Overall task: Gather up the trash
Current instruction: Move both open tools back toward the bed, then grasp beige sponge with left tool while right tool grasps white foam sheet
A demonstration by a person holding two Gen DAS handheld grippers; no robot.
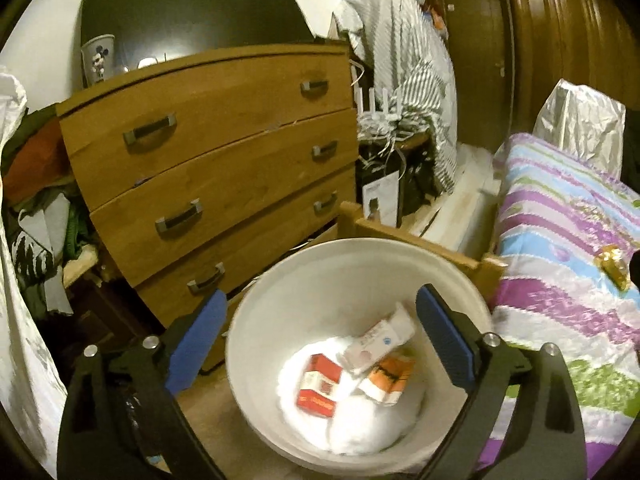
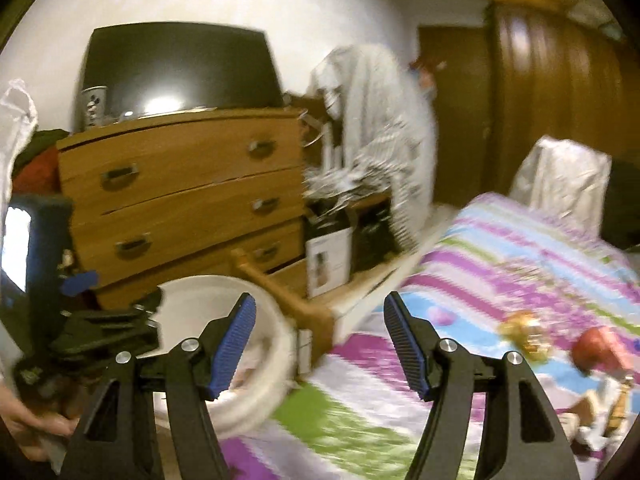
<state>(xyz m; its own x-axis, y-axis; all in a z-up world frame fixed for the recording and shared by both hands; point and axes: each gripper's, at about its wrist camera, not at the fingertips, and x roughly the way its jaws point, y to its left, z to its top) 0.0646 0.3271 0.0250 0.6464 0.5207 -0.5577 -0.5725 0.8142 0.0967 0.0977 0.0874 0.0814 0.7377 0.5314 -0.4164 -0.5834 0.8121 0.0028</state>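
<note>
A white bin (image 1: pixel 256 344) stands on the floor beside the bed. Inside lie a red-and-white carton (image 1: pixel 318 384), a white box (image 1: pixel 380 340), an orange carton (image 1: pixel 390 378) and white tissue. My left gripper (image 1: pixel 320 316) hangs open and empty over the bin. My right gripper (image 2: pixel 320 320) is open and empty above the bed's edge, with the bin (image 2: pixel 276 344) at its lower left. On the striped bedspread (image 2: pixel 500 264) lie a gold wrapper (image 2: pixel 524 334), a red wrapper (image 2: pixel 598 350) and more litter at the right edge. The gold wrapper also shows in the left wrist view (image 1: pixel 612 266).
A wooden chest of drawers (image 1: pixel 208 160) with a dark TV (image 1: pixel 188 12) stands behind the bin. A wooden bed post (image 1: pixel 488 268) borders the bin. Clothes pile up at left (image 1: pixel 36 200). A striped cloth (image 1: pixel 416 76) drapes cluttered furniture. A dark wardrobe (image 1: pixel 560 40) stands behind.
</note>
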